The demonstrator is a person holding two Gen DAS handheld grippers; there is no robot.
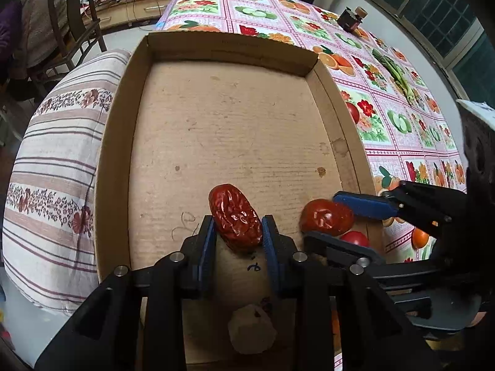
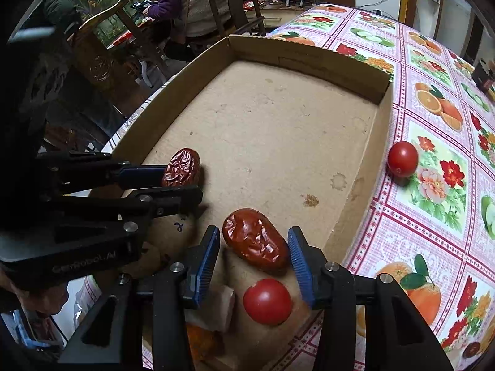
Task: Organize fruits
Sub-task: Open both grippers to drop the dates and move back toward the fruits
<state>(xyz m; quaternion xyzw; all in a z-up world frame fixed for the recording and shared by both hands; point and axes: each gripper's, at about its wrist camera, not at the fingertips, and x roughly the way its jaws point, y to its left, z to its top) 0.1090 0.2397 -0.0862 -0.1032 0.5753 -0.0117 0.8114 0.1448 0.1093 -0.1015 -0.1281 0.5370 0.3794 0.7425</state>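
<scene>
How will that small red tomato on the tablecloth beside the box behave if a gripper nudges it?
The tomato looks round and glossy, so it will probably roll freely on the smooth tablecloth and may slip from hard fingers. Its taut skin suggests that a firm squeeze could split it.

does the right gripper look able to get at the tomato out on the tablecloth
Probably not yet: the right gripper has a red date between its pads, and the box wall stands before the tomato.

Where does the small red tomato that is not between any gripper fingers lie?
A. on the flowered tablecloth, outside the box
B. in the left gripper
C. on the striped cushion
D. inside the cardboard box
A: the tomato rests on the tablecloth, just beyond the right wall of the cardboard box.
</scene>
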